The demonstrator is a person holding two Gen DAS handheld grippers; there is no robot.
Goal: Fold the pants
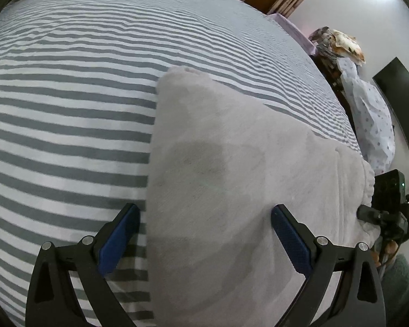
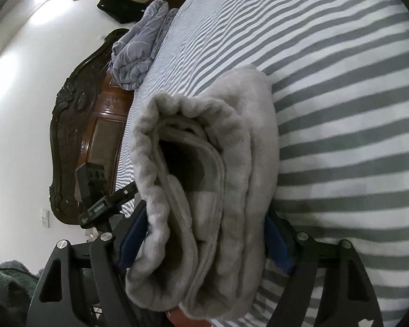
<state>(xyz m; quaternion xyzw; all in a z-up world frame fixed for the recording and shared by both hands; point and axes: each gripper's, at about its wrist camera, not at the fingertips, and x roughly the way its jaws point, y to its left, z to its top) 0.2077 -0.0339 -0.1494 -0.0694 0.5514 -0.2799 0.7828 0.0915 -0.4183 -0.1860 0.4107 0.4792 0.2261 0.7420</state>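
Grey fluffy pants (image 1: pixel 231 190) lie on a bed with a grey and white striped sheet (image 1: pixel 68 109). Starting on the left, the left gripper (image 1: pixel 205 234) hangs low over the near edge of the pants. Its two blue fingers (image 1: pixel 120 239) are spread wide apart and hold nothing. One finger is over the striped sheet and the other is over the soft cloth, so the long side edge of the pants runs between them. From this side the pants look flat and smooth, like one wide piece with its far corner pointing up the bed. Moving to the right, the right gripper (image 2: pixel 201 242) has the waist end of the pants (image 2: pixel 204 177) bunched between its fingers (image 2: pixel 278 245). The cloth sits thick there, in several soft layers with the rolled waistband (image 2: pixel 161 125) on top, and the fingers look pressed against both sides of the bundle, so I think it has a grip on it. Past the bed, a dark wooden headboard (image 2: pixel 76 125) and a crumpled grey blanket (image 2: pixel 136 51) are well away from the work. It looks like the pants are already folded leg on leg, and the step now is folding them across to make them shorter. Next, I think the left gripper needs to drop down and pinch the edge under it, so both grippers can lift and lay the cloth over evenly. The cloth is thick and floppy, so it could slip or fold crooked.
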